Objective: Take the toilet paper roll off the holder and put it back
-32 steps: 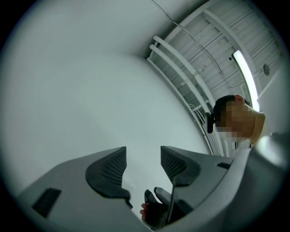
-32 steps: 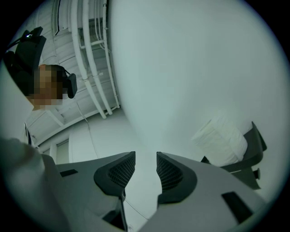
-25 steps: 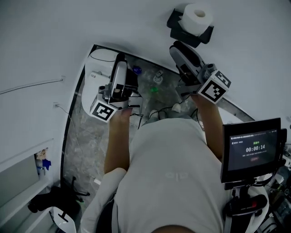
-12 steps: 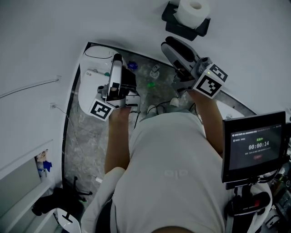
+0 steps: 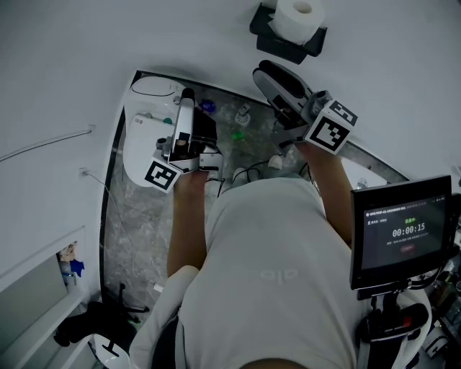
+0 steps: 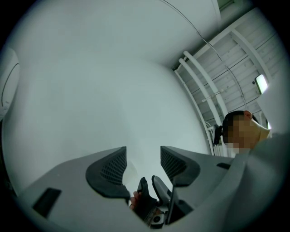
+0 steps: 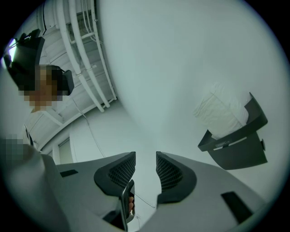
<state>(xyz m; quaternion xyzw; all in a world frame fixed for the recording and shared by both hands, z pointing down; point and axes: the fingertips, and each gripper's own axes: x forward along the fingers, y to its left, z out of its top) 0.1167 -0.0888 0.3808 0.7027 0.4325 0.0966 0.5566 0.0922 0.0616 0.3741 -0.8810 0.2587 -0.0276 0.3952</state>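
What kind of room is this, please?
Most likely a bathroom: a white toilet stands on the marbled floor, and a toilet paper roll sits in a black holder on the white wall.

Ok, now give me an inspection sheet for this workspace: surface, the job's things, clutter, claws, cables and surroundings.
Surface: grey marbled floor below a plain white wall.
Job's things: toilet paper roll sits in the black holder on the wall; neither claw touches it.
Clutter: small blue item and green item on the floor.
Grippers: left claw open, empty; right claw open, empty, short of the holder.
Cables: thin wire along the wall; dark cable on the floor.
Surroundings: white toilet; timer screen.
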